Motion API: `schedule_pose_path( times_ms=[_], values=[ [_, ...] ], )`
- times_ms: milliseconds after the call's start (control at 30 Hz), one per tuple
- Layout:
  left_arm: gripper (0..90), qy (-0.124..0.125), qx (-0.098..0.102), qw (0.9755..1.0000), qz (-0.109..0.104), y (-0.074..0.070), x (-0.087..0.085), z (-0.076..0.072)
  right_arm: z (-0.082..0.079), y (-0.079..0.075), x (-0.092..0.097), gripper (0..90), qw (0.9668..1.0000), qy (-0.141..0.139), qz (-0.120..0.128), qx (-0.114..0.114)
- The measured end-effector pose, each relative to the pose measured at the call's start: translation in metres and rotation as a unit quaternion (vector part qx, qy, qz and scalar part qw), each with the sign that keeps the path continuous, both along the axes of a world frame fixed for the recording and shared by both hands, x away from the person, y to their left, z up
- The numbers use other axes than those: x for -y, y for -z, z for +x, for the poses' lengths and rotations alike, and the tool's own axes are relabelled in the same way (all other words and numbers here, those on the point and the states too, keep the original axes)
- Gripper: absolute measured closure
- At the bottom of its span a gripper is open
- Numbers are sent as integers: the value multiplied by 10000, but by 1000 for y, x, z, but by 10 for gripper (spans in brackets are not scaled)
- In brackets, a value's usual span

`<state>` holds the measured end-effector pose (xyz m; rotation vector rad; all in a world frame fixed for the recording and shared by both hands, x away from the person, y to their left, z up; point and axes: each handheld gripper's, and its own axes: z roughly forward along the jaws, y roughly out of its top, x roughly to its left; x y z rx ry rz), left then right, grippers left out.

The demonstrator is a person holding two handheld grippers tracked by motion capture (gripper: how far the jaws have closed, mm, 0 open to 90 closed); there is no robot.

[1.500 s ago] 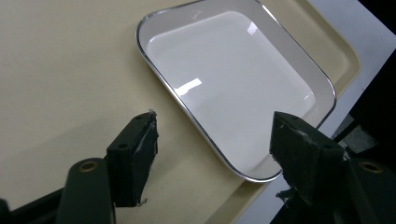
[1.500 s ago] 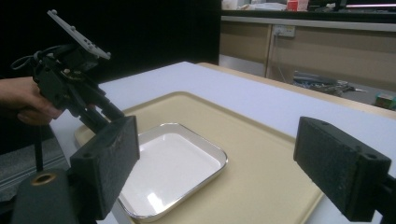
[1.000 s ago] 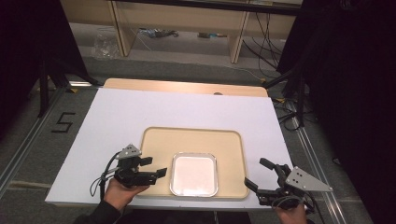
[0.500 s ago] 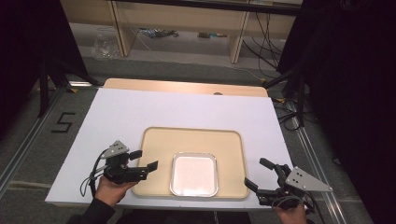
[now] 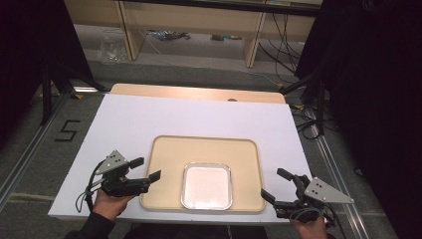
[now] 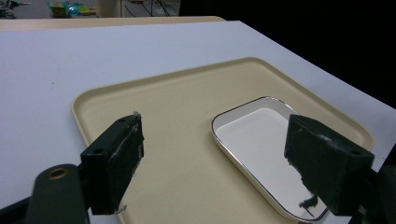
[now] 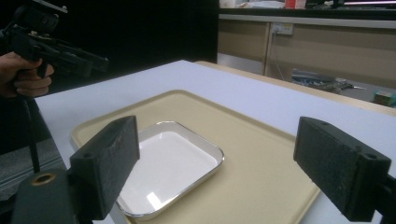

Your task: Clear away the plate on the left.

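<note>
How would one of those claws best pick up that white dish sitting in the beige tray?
Probably by its raised metal rim. The white dish lies flat and shallow in the beige tray, so only the rim offers a hold. The open left claw could come from the dish's left side, one jaw inside the rim, one outside.

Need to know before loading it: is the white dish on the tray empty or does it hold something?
Empty. The white dish lies flat on the tray, its bare white bottom showing in both gripper views.
</note>
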<state>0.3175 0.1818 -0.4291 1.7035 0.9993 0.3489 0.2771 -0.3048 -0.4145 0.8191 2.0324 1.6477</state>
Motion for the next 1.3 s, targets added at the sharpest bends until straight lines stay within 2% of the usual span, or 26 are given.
schedule_pose_path(
  times_ms=[300, 333, 400, 433, 500, 533, 633, 700, 733, 767, 800, 833, 867, 967, 1000, 1133, 1200, 1233, 1267, 1300],
  values=[
    [195, -34, 40, 10000, -18, -1, 1, -7, -1, 0, 1, 152, 9999, 87, 8, 59],
    [195, 16, 135, 9999, -3, -2, 0, -9, 0, -1, 3, 152, 9998, 118, -53, 154],
    [195, 46, 182, 9998, 1, -2, -2, -10, 0, 0, 3, 152, 9998, 119, -41, 171],
    [195, 61, 203, 9998, 10, -2, -2, -11, -1, -1, 4, 152, 9998, 94, -87, 119],
    [193, 67, 216, 9997, 8, -2, -2, -12, -3, -1, 3, 152, 9999, 147, -17, -5],
    [192, 45, 221, 9997, -2, -2, -2, -14, -1, -1, 4, 152, 9998, 127, -82, 113],
    [192, 60, 256, 9997, 13, -2, -3, -17, -1, 0, 3, 152, 9998, 118, -53, 150],
    [191, 18, 250, 9997, -16, -3, -3, -19, -1, 0, 3, 152, 9999, 106, -49, 110],
    [190, 11, 259, 9997, -9, -3, -3, -20, -2, 0, 2, 152, 9999, 103, 32, -43],
    [188, 11, 259, 9997, -9, -3, -3, -20, -2, 0, 2, 152, 9999, 103, 32, -43],
    [186, 4, 295, 9996, 20, -3, -4, -22, -2, 0, 2, 152, 9999, 99, 18, -23],
    [186, 86, 373, 9992, 74, -3, -5, -22, -1, 0, 3, 152, 9998, 114, -66, 168],
    [184, 81, 382, 9992, 72, -3, -5, -23, -2, -1, 3, 152, 9999, 67, -84, 93],
    [180, 89, 448, 9989, 132, -4, -6, -26, -2, 0, 1, 152, 9998, 106, -8, 163],
    [179, 98, 464, 9988, 156, -3, -7, -27, -3, 0, 1, 152, 10000, 70, 12, 13],
    [170, 56, 431, 9989, 165, -3, -8, -30, -3, -1, 1, 152, 9999, 45, -55, 85],
    [164, 9, 426, 9989, 201, -1, -10, -32, -4, -1, -1, 152, 10000, -4, -9, -38],
    [164, 14, 435, 9988, 218, -1, -11, -34, -3, -1, -1, 152, 9999, 9, -66, 102],
    [164, 45, 465, 9986, 241, -1, -12, -35, -5, -1, -2, 152, 10000, 18, -34, -58],
    [162, 0, 385, 9991, 193, 0, -11, -37, -4, -1, -2, 152, 10000, -32, -53, -31]
  ],
)
